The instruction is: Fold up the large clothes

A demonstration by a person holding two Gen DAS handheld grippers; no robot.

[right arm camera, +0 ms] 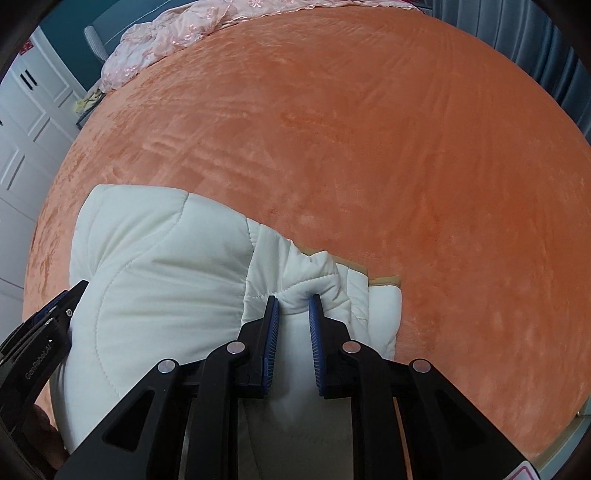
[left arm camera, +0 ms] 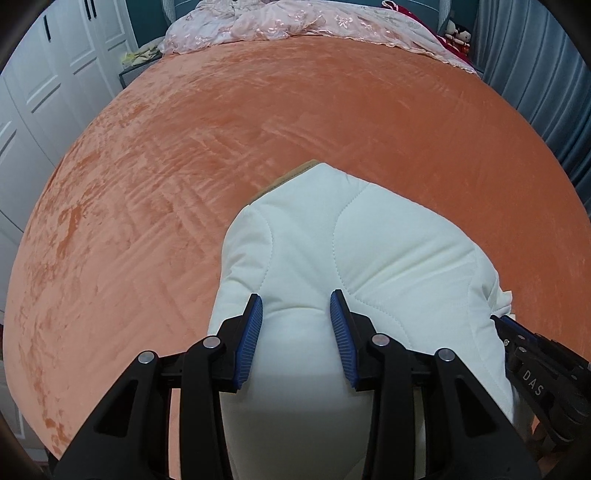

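Note:
A white quilted padded garment [left arm camera: 354,251] lies folded into a thick bundle on the near part of an orange bed. A tan edge peeks out at its far end. My left gripper [left arm camera: 296,301] straddles a thick fold of it, blue pads pressing the fabric on both sides. My right gripper [right arm camera: 294,300] pinches a bunched fold of the same garment [right arm camera: 166,266] at its right side. The right gripper also shows at the right edge of the left wrist view [left arm camera: 535,369], and the left gripper at the left edge of the right wrist view [right arm camera: 40,343].
The orange velvet bed cover [left arm camera: 221,147] stretches far ahead. A pink embroidered quilt [left arm camera: 288,22] lies heaped at the head of the bed. White wardrobe doors [left arm camera: 48,85] stand to the left and blue curtains [left arm camera: 535,81] to the right.

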